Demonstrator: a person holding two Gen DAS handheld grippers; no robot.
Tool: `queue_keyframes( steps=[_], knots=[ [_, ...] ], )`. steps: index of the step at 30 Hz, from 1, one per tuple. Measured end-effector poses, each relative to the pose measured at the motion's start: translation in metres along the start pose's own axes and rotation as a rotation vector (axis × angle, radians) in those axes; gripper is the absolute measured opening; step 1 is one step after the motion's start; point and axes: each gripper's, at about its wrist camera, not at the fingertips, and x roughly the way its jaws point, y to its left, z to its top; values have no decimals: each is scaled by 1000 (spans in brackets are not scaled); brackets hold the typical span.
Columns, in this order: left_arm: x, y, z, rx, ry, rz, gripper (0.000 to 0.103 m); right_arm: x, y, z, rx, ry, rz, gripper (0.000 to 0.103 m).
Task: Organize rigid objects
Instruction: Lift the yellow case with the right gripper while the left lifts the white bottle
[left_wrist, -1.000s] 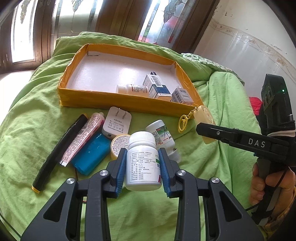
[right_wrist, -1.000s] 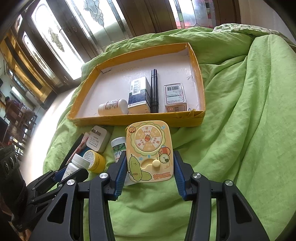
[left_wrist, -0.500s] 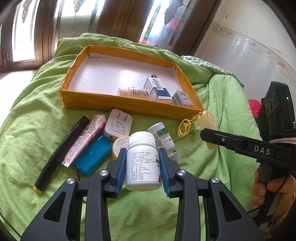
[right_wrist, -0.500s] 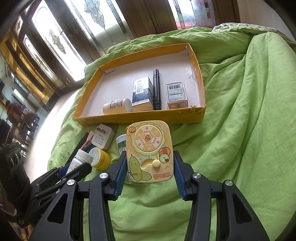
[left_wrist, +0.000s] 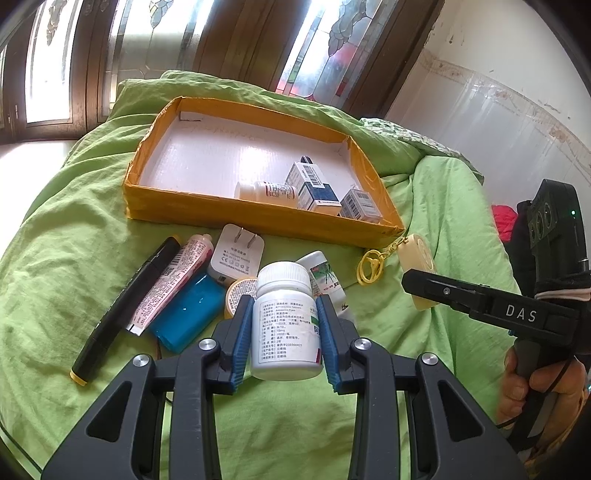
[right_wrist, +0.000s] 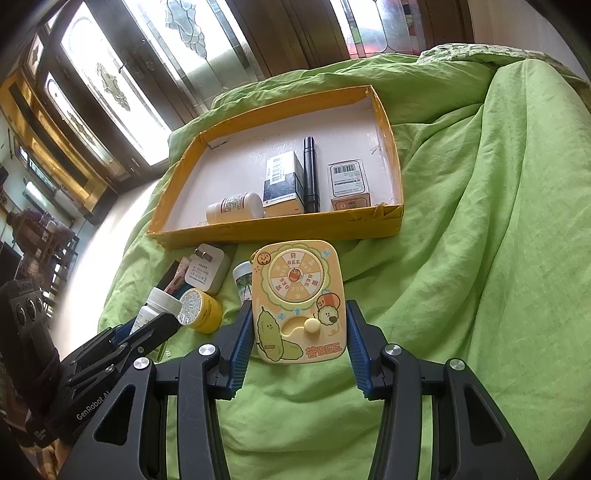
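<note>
A bed is covered by a rumpled green blanket (left_wrist: 74, 258), and a shallow yellow tray (left_wrist: 229, 218) is set directly on it. In front of the tray's near wall a cluster of small things is laid on the blanket: a black marker (left_wrist: 122, 314) farthest to the left, a pink tube (left_wrist: 173, 280) beside it, a blue block (left_wrist: 184, 317), a white plug adapter (left_wrist: 236, 254) closest to the tray, a round yellow tin (right_wrist: 201, 310) (lid patterned) and a small white bottle (left_wrist: 325, 273).
</note>
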Motion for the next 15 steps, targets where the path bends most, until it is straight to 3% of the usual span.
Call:
queue_keyframes(
  steps=[15],
  knots=[
    [-7,6,3,-29,-25,-9,31,-10,-3,4,20,-28,1,42]
  ],
)
